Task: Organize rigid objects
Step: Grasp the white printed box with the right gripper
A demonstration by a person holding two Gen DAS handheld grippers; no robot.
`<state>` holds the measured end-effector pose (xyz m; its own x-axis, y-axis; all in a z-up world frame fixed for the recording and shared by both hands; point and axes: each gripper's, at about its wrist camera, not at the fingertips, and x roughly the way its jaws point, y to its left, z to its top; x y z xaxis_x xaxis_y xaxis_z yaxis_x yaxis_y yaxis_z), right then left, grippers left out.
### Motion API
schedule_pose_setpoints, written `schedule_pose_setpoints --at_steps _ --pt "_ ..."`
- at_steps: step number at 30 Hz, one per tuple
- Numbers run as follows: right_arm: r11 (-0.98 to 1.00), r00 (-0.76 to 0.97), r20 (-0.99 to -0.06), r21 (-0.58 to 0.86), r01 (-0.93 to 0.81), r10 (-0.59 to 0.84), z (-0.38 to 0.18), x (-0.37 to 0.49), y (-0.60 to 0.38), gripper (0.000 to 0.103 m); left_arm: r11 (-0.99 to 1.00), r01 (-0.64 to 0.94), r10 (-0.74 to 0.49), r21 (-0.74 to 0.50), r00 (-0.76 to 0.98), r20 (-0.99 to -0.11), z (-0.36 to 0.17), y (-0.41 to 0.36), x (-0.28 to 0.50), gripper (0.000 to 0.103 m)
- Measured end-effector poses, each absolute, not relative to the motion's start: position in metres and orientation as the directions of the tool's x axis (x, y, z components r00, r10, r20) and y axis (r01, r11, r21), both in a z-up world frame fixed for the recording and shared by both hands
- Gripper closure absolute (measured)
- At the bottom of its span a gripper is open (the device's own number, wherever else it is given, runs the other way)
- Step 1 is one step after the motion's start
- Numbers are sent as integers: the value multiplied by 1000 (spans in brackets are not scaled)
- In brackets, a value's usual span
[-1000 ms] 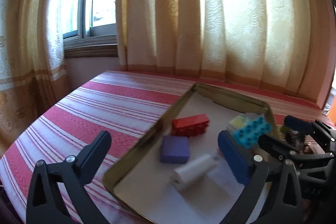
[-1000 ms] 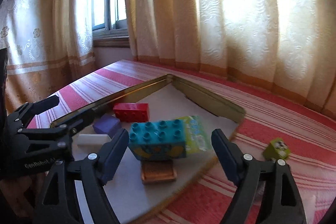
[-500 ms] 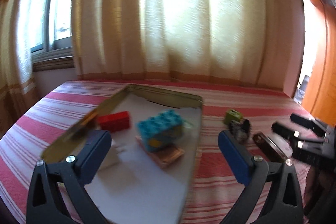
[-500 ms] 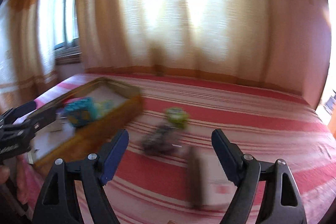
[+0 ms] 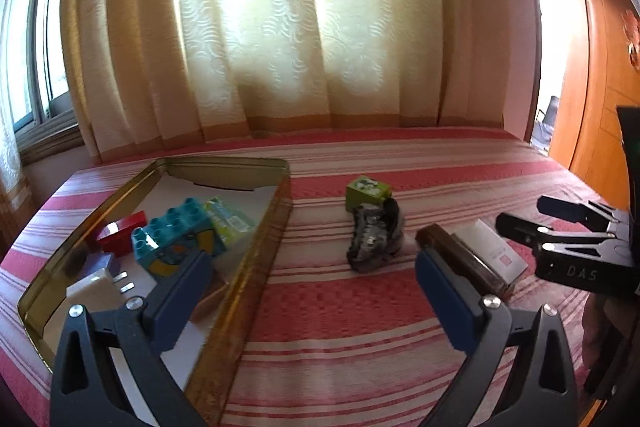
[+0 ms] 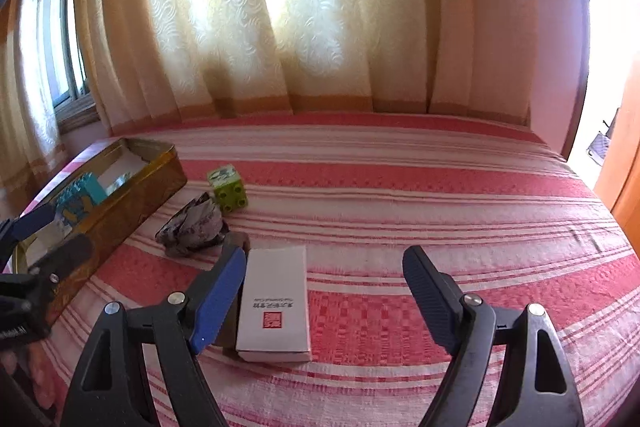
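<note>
A gold tin [image 5: 256, 163] on the left of the striped bedspread holds a teal brick [image 5: 172, 231], a red brick [image 5: 120, 231], a purple block [image 5: 100, 263] and a green packet [image 5: 230, 219]. Right of the tin lie a green cube [image 5: 368, 189], a dark crumpled object [image 5: 374, 239] and a white box [image 5: 492, 251]. My left gripper [image 5: 310, 263] is open over the tin's right wall with nothing held. My right gripper [image 6: 326, 259] is open and empty; the white box [image 6: 276, 303] lies just inside its left finger. The green cube [image 6: 228, 189] sits farther off.
A dark brown flat object [image 5: 460, 259] lies against the white box. Curtains [image 6: 280, 27] close off the far side and a window [image 5: 36, 67] is at the left. An orange wooden door [image 5: 600, 87] stands at the right. The bedspread [image 6: 440, 187] stretches right.
Both grippers have swung right, away from the tin and toward the loose objects on the bedspread. The teal brick has stayed in the tin. Both stay open.
</note>
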<state>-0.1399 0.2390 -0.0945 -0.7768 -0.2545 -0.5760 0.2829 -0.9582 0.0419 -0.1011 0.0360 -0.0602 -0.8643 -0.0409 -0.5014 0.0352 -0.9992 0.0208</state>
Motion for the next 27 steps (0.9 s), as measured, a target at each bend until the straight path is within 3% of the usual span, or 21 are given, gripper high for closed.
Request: schedule_pose_setpoints --at_steps 7,11,19,27 --pt "-941 -737 -618 18 337 -275 -103 -140 224 21 -999 33 -34 10 -857 -514 -60 35 -103 0" --pt "-946 -695 -676 12 323 -246 -111 -152 222 30 -1000 31 -27 1 -854 -519 -60 34 -104 0" --pt "-930 -687 -679 -14 366 -260 -112 -146 215 30 -999 32 -28 2 -849 -528 -61 36 -106 0" --pt "-949 -684 -680 57 309 -264 -113 -151 234 35 -999 33 -34 12 -846 -532 -62 37 -107 0"
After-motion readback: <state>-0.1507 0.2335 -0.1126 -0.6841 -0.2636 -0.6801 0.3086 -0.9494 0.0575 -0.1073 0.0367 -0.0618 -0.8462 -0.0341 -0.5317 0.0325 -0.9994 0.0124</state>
